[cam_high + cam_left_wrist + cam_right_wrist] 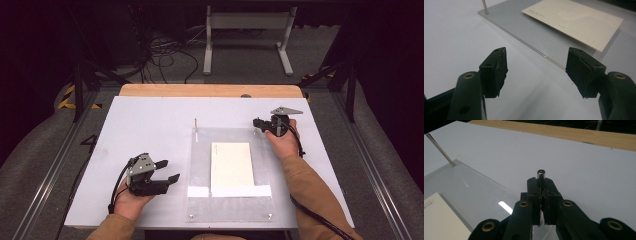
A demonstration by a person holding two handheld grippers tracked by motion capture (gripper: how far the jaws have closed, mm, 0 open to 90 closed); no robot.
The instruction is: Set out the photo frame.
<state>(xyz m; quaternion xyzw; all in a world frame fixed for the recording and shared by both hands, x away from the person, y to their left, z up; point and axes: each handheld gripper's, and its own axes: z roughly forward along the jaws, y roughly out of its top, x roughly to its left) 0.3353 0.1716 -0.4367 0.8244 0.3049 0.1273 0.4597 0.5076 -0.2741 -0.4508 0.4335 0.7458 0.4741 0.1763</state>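
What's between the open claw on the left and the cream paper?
Mostly bare white table, then the near edge of the clear plate that the cream paper lies on. The high view shows nothing else between it and the left gripper.

The table (pixel 150 115) has a white top, with a strip of bare wood (pixel 210 90) along its far edge; a clear plastic sheet (pixel 198 165) lies flat on the middle of it, nearer the person's side; a cream card (pixel 231 167) lies on that sheet; thin metal pins (pixel 195 123) stand upright at the sheet's far corners.
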